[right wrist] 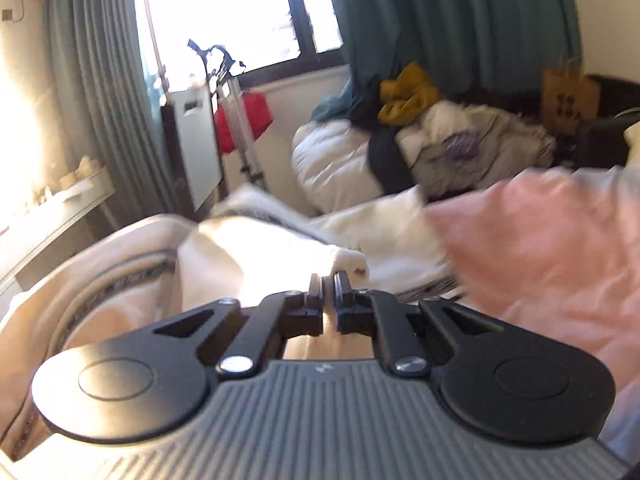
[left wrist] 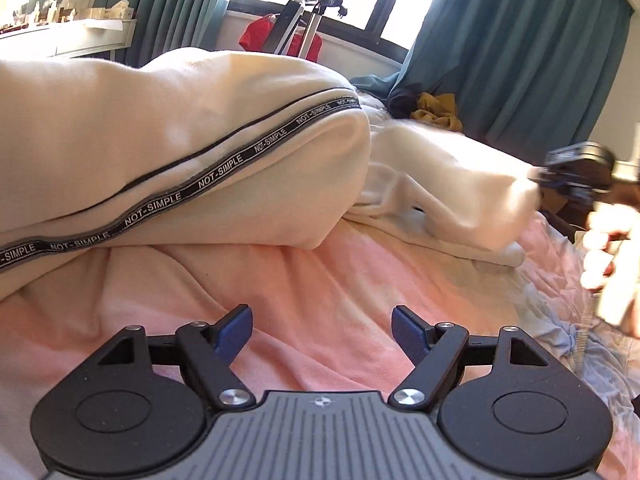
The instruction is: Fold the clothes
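Note:
A cream garment (left wrist: pixel 160 128) with a black "NOT-SIMPLE" tape stripe (left wrist: pixel 224 168) lies bunched on the pink bedspread (left wrist: pixel 320 280). One cream sleeve (left wrist: pixel 460 184) stretches to the right. My right gripper (left wrist: pixel 560 180) holds the sleeve's end. In the right wrist view my right gripper (right wrist: pixel 330 276) is shut on the cream cloth (right wrist: pixel 256 248), which is lifted off the bed. My left gripper (left wrist: pixel 322 322) is open and empty, low over the pink bedspread, in front of the garment's folded edge.
A pile of clothes with a mustard piece (right wrist: pixel 404 96) and a white duvet (right wrist: pixel 336 160) sits at the bed's far end under teal curtains (left wrist: pixel 520 40). A red bag (left wrist: pixel 280 38) hangs on a rack by the window. A white desk (left wrist: pixel 68 36) stands left.

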